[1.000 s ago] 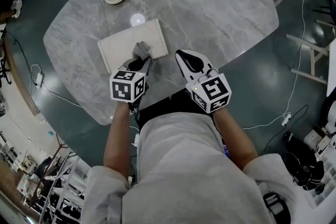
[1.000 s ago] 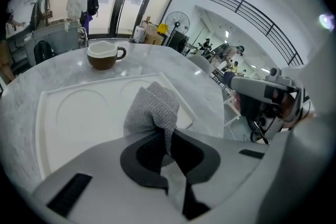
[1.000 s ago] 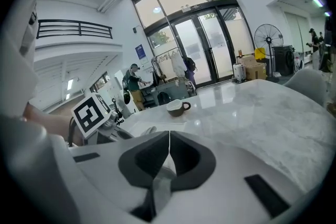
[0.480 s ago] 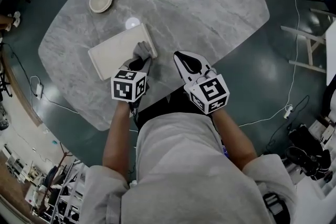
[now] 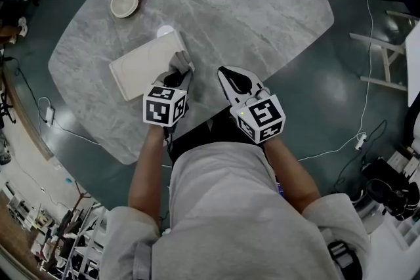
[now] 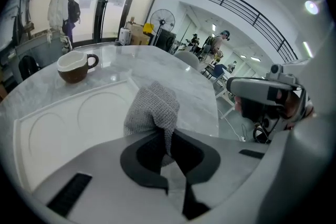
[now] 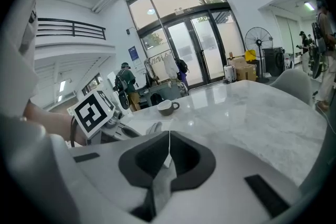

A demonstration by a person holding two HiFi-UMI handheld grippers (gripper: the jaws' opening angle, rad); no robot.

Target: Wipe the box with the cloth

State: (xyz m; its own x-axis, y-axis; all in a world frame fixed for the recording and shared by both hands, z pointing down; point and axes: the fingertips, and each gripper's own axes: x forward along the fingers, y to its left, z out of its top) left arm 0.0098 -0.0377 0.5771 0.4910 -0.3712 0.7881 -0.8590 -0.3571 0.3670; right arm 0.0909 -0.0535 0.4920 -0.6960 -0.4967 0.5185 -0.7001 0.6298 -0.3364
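Left gripper view: knitted cloth (image 6: 155, 107) over smooth white box (image 6: 58, 128)

Hiding the grey knitted cloth (image 6: 153, 107) partly between the left gripper (image 6: 168, 139) fingers (image 6: 142, 160); masking one corner of the flat white rectangular box (image 6: 68, 128).

Coarse grey knit cloth (image 6: 155, 107), matt and nubbly. Smooth white box (image 6: 63, 128), dull plastic-looking sheen. Glossy veined grey stone table (image 5: 249, 23), mirroring lamps. Shiny glazed cup (image 6: 73, 66).
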